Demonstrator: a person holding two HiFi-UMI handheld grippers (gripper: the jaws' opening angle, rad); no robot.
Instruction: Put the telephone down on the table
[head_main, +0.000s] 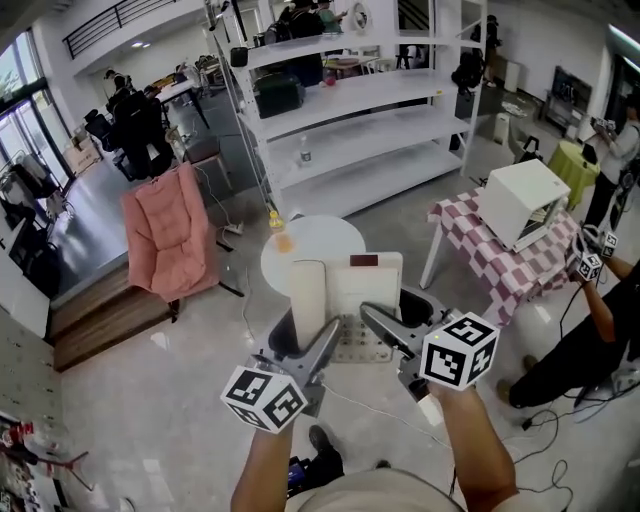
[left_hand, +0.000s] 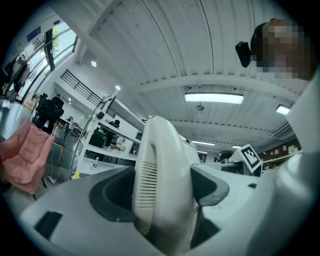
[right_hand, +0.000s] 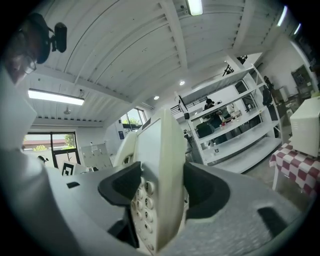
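While the left gripper (head_main: 322, 345) clasps the handset (head_main: 308, 295), the right gripper (head_main: 385, 328) clasps the telephone (head_main: 368, 285)

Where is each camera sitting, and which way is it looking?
Head view: on the person's head, facing steeply down at the telephone, round table beyond; both forearms, left claw and right claw show.
Left gripper view: on the left claw, tilted up toward the ceiling; its jaws clamp the handset.
Right gripper view: on the right claw, also tilted up; its jaws clamp the telephone's keypad side.
Shared: both gripper views catch the white shelves.
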